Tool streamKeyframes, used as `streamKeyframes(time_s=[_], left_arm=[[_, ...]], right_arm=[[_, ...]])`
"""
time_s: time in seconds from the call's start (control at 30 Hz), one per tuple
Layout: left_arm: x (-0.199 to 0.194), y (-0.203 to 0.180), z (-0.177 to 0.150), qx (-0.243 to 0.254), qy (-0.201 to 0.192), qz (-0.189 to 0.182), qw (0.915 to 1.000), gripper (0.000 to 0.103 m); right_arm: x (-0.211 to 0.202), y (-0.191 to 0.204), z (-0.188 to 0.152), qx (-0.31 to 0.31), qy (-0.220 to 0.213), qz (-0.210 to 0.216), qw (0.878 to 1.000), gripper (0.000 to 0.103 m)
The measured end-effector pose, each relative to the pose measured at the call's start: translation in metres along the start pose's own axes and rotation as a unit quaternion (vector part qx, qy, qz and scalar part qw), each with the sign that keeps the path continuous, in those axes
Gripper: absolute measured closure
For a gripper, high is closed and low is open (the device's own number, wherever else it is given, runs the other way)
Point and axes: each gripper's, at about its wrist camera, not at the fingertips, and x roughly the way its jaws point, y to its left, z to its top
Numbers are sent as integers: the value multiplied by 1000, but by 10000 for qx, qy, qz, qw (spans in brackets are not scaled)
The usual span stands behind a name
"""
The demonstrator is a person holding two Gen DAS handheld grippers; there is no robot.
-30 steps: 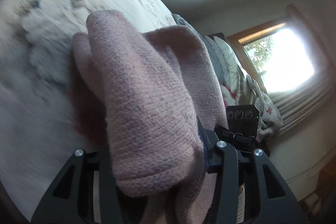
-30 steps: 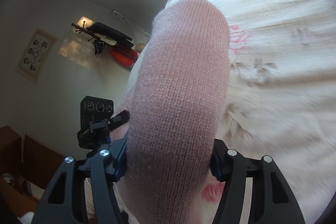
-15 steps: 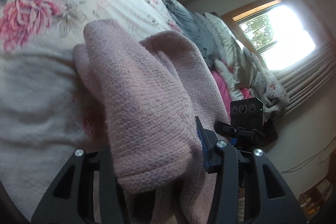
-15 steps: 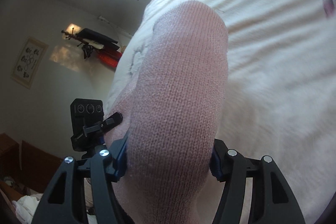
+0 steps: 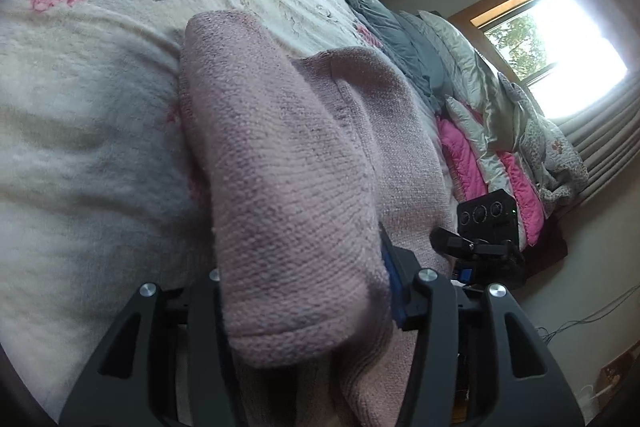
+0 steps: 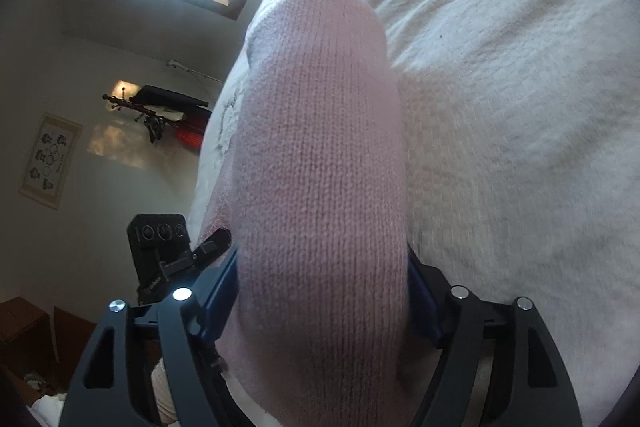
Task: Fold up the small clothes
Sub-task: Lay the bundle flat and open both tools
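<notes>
A pink knitted garment (image 5: 296, 195) bulges out over my left gripper (image 5: 308, 303), which is shut on a thick fold of it. The same pink knit (image 6: 320, 187) fills the right wrist view, where my right gripper (image 6: 324, 291) is shut on another fold. Both fingertips pairs are hidden under the cloth. The garment hangs between the two grippers just above a cream floral bedspread (image 5: 80, 107). My other gripper shows in each view: the right one (image 5: 480, 239) beside the knit, the left one (image 6: 168, 255) at the lower left.
The cream bedspread (image 6: 500, 107) spreads to the right. Grey, white and pink bedding (image 5: 480, 147) is piled by a bright window (image 5: 560, 47). A wall rack with dark items (image 6: 160, 107) and a framed picture (image 6: 50, 159) hang on the wall.
Both grippers have swung with the garment held between them; the bedspread has slid through the views, and the pile of bedding has come into sight on the left side.
</notes>
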Motion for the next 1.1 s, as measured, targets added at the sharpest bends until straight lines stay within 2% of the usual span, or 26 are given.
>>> streamKeyframes(time_s=[0.13,0.2,0.3,0.33,0.43,0.53,0.67,0.8,0.93,1.03,1.1], left_arm=[[-19,-11,-11,-133,-135,242,9995,50],[-31,-19,-19,-92,-221,454,9987,49],[-51,-38,-36,192,-393,774,9960,47],[-54,-47,-43,343,-425,971,9938,47],[-59,-63,-59,629,-492,1236,9891,46],[-58,-61,-69,735,-420,1421,9862,46],[-46,-48,-76,640,-246,1674,9835,46],[-41,-34,-82,599,-173,1780,9820,45],[-48,-40,-84,631,-170,1840,9807,45],[-58,-53,-87,676,-183,1825,9807,45],[-69,-66,-91,825,-261,1969,9766,38]], right_arm=[[-12,14,-16,-230,75,-461,9986,19],[-20,19,-26,-221,46,-517,9984,19],[-32,30,-42,-218,-133,-620,9978,19],[-36,33,-49,-213,-189,-727,9969,19],[-40,43,-63,-297,-256,-1106,9931,20],[-39,50,-76,-349,-255,-1391,9893,20],[-32,50,-86,-343,-179,-1825,9825,21],[-29,47,-90,-340,-162,-1997,9791,21],[-32,51,-94,-244,-232,-2039,9784,21],[-38,63,-99,-352,-353,-2278,9724,19],[-44,79,-105,-474,-468,-2494,9661,15]])
